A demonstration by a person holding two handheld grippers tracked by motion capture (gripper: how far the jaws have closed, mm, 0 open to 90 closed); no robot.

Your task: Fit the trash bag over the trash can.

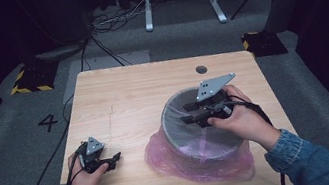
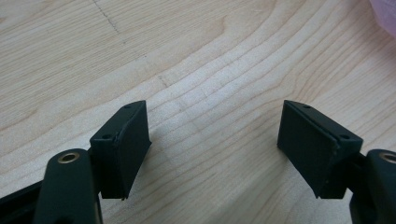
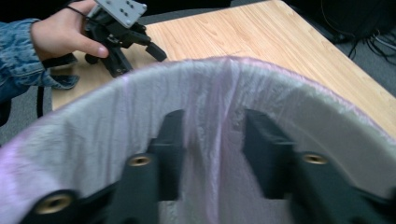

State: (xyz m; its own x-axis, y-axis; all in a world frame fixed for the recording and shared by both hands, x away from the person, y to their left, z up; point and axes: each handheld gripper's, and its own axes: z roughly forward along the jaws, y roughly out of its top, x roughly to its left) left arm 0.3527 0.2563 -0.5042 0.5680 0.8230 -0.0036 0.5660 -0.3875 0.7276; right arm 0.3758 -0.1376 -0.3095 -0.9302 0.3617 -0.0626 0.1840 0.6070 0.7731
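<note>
Bag (image 1: pixel 199 160) rim, R gripper (image 3: pixel 212 154) inside bin (image 1: pixel 201 139)

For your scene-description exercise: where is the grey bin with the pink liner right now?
In the high view the grey bin stands on the right half of the wooden table, near its front edge, with the right gripper reaching inside it and the left gripper apart to its left.

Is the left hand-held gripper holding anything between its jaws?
No. In the left gripper view the left hand-held gripper has its jaws wide apart, with bare wooden table between them.
</note>
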